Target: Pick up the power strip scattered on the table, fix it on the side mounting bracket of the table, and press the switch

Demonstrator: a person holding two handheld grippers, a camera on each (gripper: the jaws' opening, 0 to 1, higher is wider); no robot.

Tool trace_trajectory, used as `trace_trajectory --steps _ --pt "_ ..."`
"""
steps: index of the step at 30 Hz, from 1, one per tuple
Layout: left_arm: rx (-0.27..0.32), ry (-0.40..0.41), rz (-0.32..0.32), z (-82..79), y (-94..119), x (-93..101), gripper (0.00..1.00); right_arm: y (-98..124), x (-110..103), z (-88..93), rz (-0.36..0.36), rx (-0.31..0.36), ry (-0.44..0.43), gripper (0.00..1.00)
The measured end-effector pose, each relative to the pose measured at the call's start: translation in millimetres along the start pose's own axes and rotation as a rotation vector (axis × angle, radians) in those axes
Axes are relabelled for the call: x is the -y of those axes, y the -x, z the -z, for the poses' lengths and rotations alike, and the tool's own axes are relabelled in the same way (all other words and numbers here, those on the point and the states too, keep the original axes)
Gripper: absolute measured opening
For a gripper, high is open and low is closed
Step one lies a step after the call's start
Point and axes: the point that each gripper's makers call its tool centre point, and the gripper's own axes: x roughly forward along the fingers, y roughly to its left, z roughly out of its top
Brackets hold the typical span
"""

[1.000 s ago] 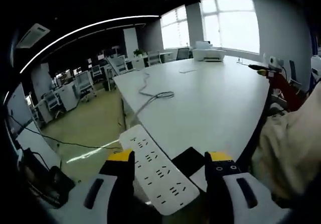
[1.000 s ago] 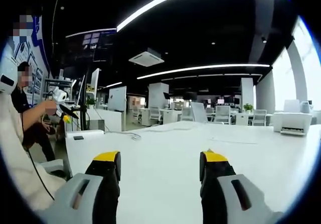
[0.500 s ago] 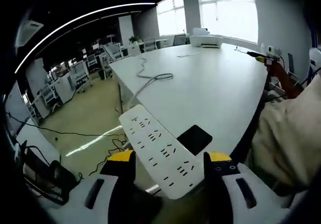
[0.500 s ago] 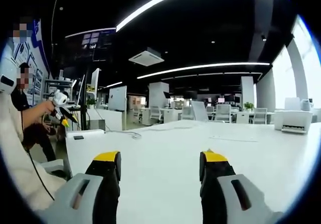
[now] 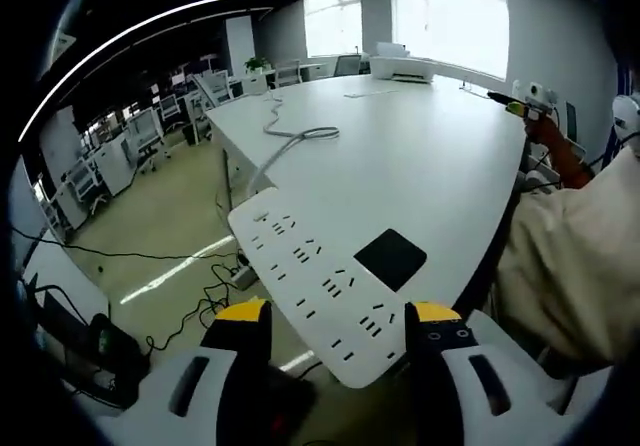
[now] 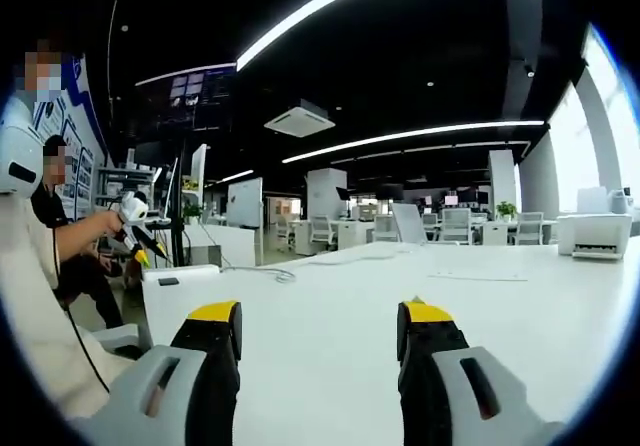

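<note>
A white power strip lies lengthwise between the jaws of my left gripper, raised over the near edge of the white table. Its near end sits between the yellow-tipped fingers, which hold it. The strip's grey cable runs back from its far end and loops on the tabletop. A flat black square lies on the table just right of the strip. My right gripper stands open low over the table, nothing between its fingers.
A white printer stands at the table's far end. A beige sleeve fills the right. Another person at the table's left holds a hand-held gripper. Cables trail on the floor below the table's left edge.
The left view has risen and pulled back with the power strip, whose far end now hangs over the table's edge and the floor. The right view has hardly shifted.
</note>
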Motion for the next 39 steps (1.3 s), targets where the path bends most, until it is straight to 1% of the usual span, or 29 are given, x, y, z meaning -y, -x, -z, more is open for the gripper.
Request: trace_trajectory --steps 4,8,14,21,25,31,35,39 --pt "-0.004 0.005 0.022 -0.2 -4 0.8 0.57 -1 -2 0.8 -0.006 -0.001 -0.002 0.59" --pt "-0.035 -0.011 0.046 3.1 -8 4.2 0.55 -1 -2 1.7 -0.006 -0.005 -0.004 0.59" --pt "-0.041 -0.006 0.064 3.2 -10 5.2 0.53 -1 0 2.4 -0.003 -0.006 -0.004 0.58" --pt "-0.072 -0.002 0.099 7.6 -10 8.1 0.52 -1 -1 2.4 -0.003 -0.006 -0.005 0.58" --pt "-0.095 -0.013 0.118 10.4 -11 9.2 0.51 -2 -2 2.8 -0.005 -0.008 -0.005 0.57" --pt "-0.11 0.013 0.147 10.9 -13 10.2 0.5 -3 -4 3.3 -0.008 -0.011 -0.006 0.57" --pt "-0.13 0.031 0.167 11.6 -14 11.9 0.5 -3 -3 3.3 -0.007 -0.011 -0.006 0.56" --pt "-0.148 0.022 0.172 11.3 -14 11.9 0.5 -3 -3 4.3 -0.007 -0.012 -0.008 0.56"
